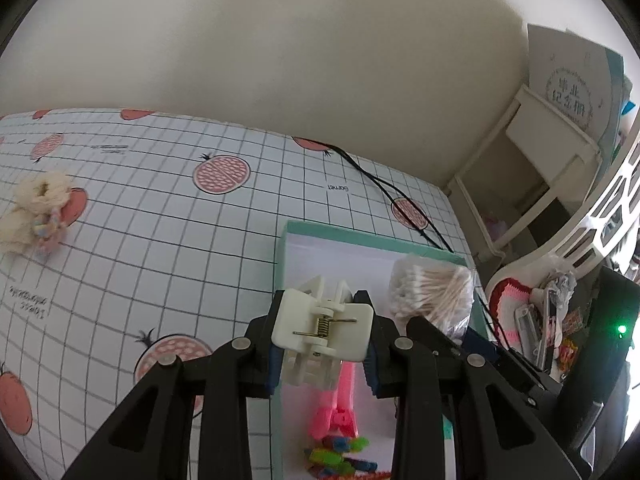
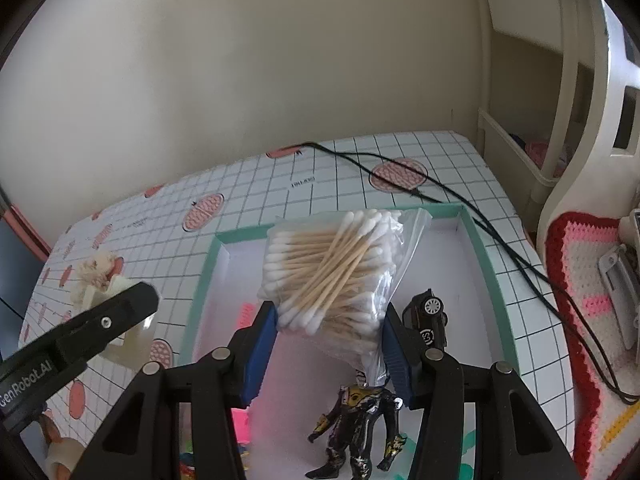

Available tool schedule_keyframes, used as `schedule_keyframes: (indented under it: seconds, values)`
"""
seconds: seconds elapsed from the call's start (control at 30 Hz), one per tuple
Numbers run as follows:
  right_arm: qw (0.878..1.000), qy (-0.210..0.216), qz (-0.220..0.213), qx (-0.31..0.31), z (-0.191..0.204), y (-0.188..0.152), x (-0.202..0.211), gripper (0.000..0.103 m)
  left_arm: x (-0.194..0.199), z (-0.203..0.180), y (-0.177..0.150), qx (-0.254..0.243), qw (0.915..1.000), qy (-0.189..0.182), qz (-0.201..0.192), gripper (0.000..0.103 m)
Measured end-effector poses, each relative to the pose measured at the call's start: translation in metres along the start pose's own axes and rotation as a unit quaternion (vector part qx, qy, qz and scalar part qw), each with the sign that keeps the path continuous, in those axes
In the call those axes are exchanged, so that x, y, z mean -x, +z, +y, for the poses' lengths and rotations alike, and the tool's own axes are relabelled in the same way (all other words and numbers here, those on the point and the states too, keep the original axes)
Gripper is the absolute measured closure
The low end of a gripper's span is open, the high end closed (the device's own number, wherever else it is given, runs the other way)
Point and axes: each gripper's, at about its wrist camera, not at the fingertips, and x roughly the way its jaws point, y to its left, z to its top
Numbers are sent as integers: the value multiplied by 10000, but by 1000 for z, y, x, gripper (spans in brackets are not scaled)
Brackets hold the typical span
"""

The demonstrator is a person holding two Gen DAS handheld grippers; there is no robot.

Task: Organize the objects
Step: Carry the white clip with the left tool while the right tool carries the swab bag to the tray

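Note:
My left gripper [image 1: 322, 340] is shut on a white claw hair clip [image 1: 320, 330] and holds it above the left part of a teal-rimmed box [image 1: 360, 238]. My right gripper [image 2: 330, 344] is shut on a clear bag of cotton swabs [image 2: 334, 268] and holds it above the same box [image 2: 486, 256]. In the box lie a pink clip [image 1: 340, 408], small bright clips [image 1: 340, 458], a black toy car [image 2: 428, 316] and a black-gold action figure [image 2: 360, 424]. The swab bag also shows in the left wrist view [image 1: 434, 292], and the left gripper's arm in the right wrist view [image 2: 80, 336].
A fluffy cream hair tie [image 1: 38, 210] lies on the grid-patterned tablecloth at the far left. A black cable [image 2: 480, 224] crosses the table behind the box. A crocheted mat [image 2: 588, 292] and a white shelf [image 1: 540, 152] stand to the right.

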Motion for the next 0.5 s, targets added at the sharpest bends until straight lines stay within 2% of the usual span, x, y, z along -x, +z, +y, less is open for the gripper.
schedule_keyframes:
  seconds: [0.5]
  values:
    - [9999,-54,67,110,-2,-1,-15,50,-46,2,-3,-10,9990,-38,445,69]
